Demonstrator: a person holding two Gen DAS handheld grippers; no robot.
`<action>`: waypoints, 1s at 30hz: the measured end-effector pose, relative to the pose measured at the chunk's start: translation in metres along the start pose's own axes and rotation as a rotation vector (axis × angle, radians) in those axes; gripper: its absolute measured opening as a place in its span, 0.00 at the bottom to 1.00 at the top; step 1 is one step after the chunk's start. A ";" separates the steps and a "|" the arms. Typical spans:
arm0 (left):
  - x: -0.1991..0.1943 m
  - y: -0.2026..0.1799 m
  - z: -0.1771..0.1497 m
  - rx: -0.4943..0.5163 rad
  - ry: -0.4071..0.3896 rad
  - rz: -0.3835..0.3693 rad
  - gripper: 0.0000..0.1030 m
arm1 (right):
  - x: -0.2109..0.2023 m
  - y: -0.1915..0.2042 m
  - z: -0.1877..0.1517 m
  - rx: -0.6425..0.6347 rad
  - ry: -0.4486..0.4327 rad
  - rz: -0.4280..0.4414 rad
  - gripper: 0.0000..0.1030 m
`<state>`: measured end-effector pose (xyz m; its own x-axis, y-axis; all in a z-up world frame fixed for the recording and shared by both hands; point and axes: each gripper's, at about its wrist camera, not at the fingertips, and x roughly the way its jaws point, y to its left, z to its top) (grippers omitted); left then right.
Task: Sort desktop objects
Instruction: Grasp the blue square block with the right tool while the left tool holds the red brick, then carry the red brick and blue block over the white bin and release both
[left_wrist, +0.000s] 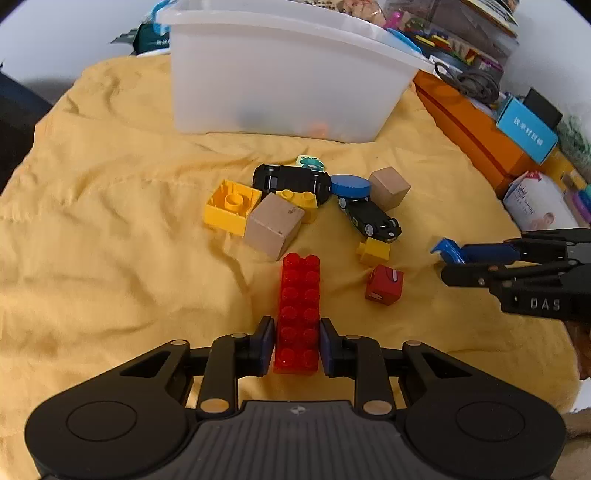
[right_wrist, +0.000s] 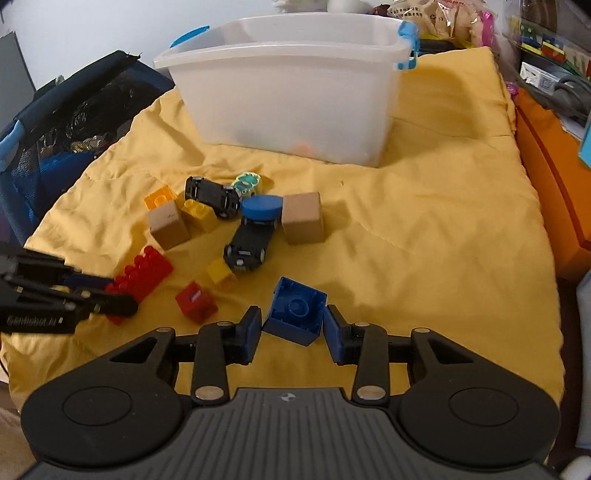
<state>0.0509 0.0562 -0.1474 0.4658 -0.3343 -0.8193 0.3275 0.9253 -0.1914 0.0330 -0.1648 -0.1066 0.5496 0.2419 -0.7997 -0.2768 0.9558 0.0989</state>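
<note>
- My left gripper (left_wrist: 296, 345) is clamped on the near end of the long red brick (left_wrist: 298, 314), one pad on each long side, with most of the brick reaching out ahead over the yellow cloth (left_wrist: 110, 229).
- My right gripper (right_wrist: 292, 332) has the blue brick (right_wrist: 295, 314) between its pads, hollow side up and sitting askew; the pads look to be touching it at the corners, so I judge that grip barely made.
- Risk: a corner hold could let the blue brick twist out as I lift. The red brick, held at one end only, could droop or swing and knock the red cube (left_wrist: 384, 284) beside it.
- The white bin (left_wrist: 288, 85) stands at the far side of the cloth, beyond the loose pile; its high wall could catch the red brick's long end.
- Loose pieces I count: two black toy cars, two wooden cubes, three yellow bricks, one blue disc (left_wrist: 350, 185), one red cube, one small green patterned piece.
</note>
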 end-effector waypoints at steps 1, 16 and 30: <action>0.000 -0.002 0.001 0.011 -0.001 0.005 0.27 | 0.000 0.001 -0.002 -0.015 0.001 -0.014 0.39; -0.039 0.007 0.022 -0.033 -0.106 -0.009 0.27 | 0.011 0.006 -0.006 -0.082 0.006 -0.045 0.34; -0.100 0.005 0.156 0.087 -0.460 0.036 0.27 | -0.043 0.011 0.081 -0.199 -0.275 -0.077 0.35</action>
<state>0.1347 0.0659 0.0178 0.7881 -0.3648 -0.4959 0.3625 0.9260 -0.1052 0.0706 -0.1512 -0.0229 0.7592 0.2326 -0.6079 -0.3598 0.9283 -0.0942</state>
